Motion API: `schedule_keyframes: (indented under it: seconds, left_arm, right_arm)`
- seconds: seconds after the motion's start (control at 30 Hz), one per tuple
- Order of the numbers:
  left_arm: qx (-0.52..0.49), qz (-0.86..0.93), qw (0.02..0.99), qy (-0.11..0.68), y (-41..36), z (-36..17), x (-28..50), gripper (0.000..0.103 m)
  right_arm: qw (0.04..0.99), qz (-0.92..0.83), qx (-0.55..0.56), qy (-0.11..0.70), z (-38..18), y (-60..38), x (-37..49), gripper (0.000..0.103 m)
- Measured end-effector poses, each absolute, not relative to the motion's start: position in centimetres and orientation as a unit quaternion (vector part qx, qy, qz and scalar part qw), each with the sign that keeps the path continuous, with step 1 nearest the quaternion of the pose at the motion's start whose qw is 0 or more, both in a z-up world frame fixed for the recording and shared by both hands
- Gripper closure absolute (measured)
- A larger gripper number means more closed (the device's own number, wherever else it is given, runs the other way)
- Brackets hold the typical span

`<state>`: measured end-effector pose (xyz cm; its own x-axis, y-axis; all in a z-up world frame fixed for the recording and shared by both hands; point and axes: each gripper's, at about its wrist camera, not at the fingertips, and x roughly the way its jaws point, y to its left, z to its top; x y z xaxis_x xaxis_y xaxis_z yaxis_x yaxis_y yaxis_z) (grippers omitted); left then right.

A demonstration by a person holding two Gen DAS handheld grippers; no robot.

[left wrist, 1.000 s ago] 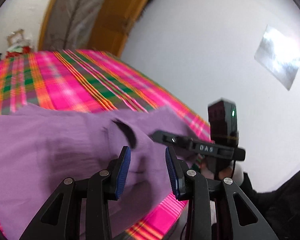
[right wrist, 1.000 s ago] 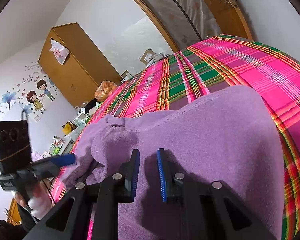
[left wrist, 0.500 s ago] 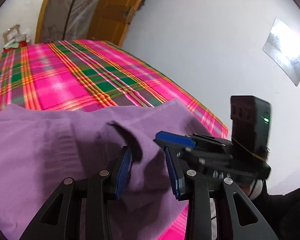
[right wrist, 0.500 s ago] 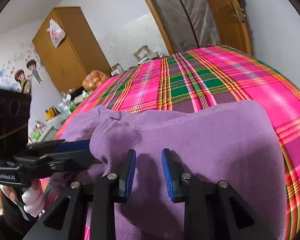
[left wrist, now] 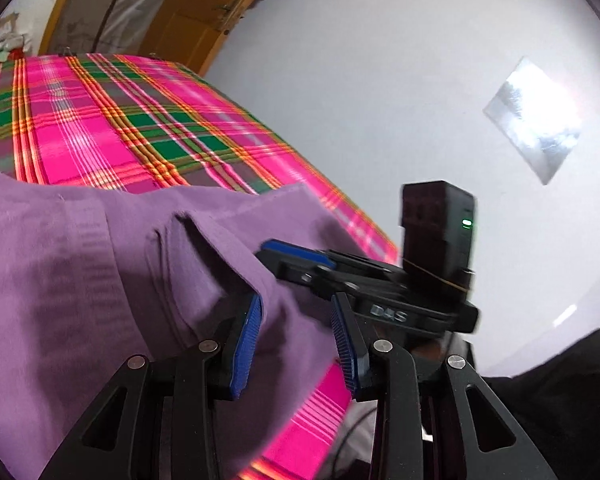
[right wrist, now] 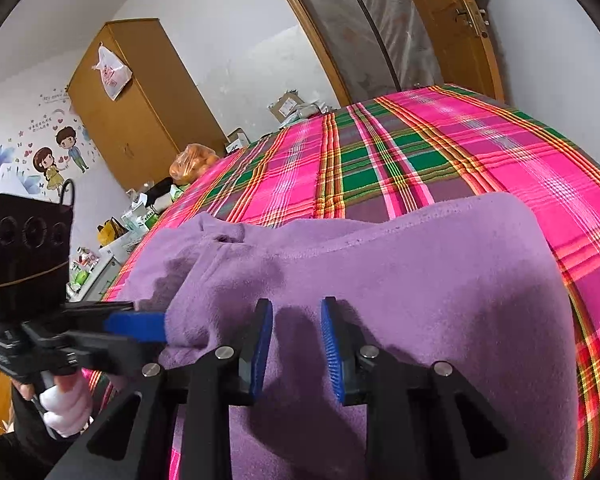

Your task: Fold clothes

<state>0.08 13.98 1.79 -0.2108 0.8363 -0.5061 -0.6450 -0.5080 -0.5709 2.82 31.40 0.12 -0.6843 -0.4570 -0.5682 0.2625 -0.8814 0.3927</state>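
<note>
With the purple garment [right wrist: 400,280] on the plaid bed [right wrist: 420,152], let the closing right claw [right wrist: 296,348], cloth between its parted pads, bite beside the left claw [left wrist: 296,344], also parted over the fold.

left tongs [left wrist: 296,338]: parted | right tongs [right wrist: 296,348]: parted, closing

Bright even daylight, glaring patch on the wall [left wrist: 534,120], soft shadows on purple garment [right wrist: 380,264], fisheye-bent edges, slight blur.
</note>
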Motion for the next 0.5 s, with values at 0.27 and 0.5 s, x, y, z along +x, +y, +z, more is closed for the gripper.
schedule_keyframes:
  seconds: [0.27, 0.5]
  left_arm:
    - [-0.369, 0.813, 0.427, -0.142, 9.9, 2.6, 1.2, 0.065]
    - [-0.347, 0.845, 0.373, -0.164, 8.4, 3.5, 1.0, 0.065]
  right_arm:
    - [0.206, -0.917, 0.334, -0.07, 0.8, 28.8, 4.0, 0.073]
    - [0.255, -0.91, 0.327, 0.001, 0.8, 24.5, 5.5, 0.074]
